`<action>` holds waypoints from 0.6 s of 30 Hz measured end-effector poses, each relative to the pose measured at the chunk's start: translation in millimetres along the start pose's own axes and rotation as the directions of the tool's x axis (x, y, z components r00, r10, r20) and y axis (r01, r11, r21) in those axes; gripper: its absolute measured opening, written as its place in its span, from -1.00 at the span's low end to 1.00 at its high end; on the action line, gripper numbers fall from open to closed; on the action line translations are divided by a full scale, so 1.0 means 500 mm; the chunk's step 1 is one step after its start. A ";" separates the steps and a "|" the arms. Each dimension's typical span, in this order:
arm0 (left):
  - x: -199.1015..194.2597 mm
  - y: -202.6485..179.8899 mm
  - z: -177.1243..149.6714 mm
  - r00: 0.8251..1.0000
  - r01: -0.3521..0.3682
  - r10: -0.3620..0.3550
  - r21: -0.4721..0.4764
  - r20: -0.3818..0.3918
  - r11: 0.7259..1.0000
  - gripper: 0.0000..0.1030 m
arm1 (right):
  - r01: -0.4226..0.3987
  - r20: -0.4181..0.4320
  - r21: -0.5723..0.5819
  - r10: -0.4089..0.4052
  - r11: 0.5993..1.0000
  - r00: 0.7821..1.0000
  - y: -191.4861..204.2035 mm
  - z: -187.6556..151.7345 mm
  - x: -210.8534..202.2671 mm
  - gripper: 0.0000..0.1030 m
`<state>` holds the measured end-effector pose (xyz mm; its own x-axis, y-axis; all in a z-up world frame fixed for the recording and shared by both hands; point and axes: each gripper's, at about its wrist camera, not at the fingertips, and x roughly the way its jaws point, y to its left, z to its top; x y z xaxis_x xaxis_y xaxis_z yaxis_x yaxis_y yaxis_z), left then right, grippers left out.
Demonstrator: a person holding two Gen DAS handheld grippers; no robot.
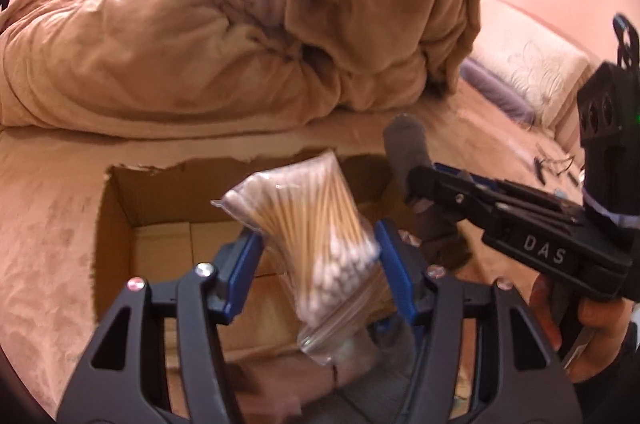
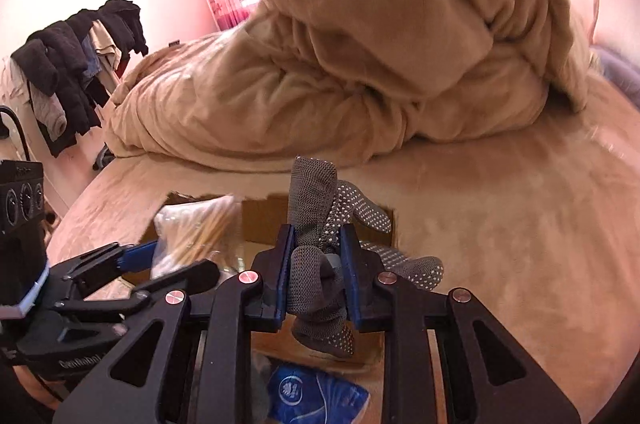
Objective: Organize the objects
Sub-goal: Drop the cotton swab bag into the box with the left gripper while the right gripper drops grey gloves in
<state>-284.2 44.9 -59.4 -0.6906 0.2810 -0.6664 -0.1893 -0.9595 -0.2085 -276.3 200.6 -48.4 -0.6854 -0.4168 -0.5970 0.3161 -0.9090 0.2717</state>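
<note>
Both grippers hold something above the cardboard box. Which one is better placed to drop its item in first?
Probably left: the left gripper holds the cotton swab bag directly over the cardboard box. The right gripper grips grey socks nearer the box's edge.

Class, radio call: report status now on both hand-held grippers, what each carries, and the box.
Left hand-held gripper shut on cotton swab bag. Right hand-held gripper shut on grey socks. Both above open cardboard box. Nothing blocking.

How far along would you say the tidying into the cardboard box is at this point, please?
Midway. The box bottom looks mostly bare. In hand: the left hand-held gripper grips a bag of cotton swabs; the right hand-held gripper grips grey dotted socks, both over the box. Left: releasing them and the blue packet.
</note>
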 end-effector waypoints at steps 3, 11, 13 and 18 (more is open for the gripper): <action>0.012 0.002 -0.005 1.000 -0.018 0.018 0.005 -0.007 1.000 0.22 | 0.013 -0.024 -0.015 -0.014 1.000 1.000 0.000 -0.014 0.029 -0.33; -0.065 0.007 -0.014 0.996 -0.066 0.065 0.018 0.053 0.998 0.50 | 0.032 0.016 -0.036 -0.032 0.999 0.999 0.014 -0.012 0.004 0.24; -0.098 0.009 -0.016 0.995 -0.071 0.070 0.016 0.069 0.997 0.55 | 0.038 0.034 -0.044 -0.037 0.998 0.999 0.024 -0.011 -0.015 0.24; -0.193 0.022 -0.028 0.990 -0.080 0.081 -0.007 0.117 0.997 0.63 | 0.063 0.078 -0.055 -0.059 0.997 0.995 0.054 -0.012 -0.076 0.25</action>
<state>-209.8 7.3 -7.5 -0.7805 0.1987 -0.5928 -0.1283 -0.9789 -0.1591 -237.8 192.1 -22.6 -0.7518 -0.3617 -0.5513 0.3077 -0.9320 0.1918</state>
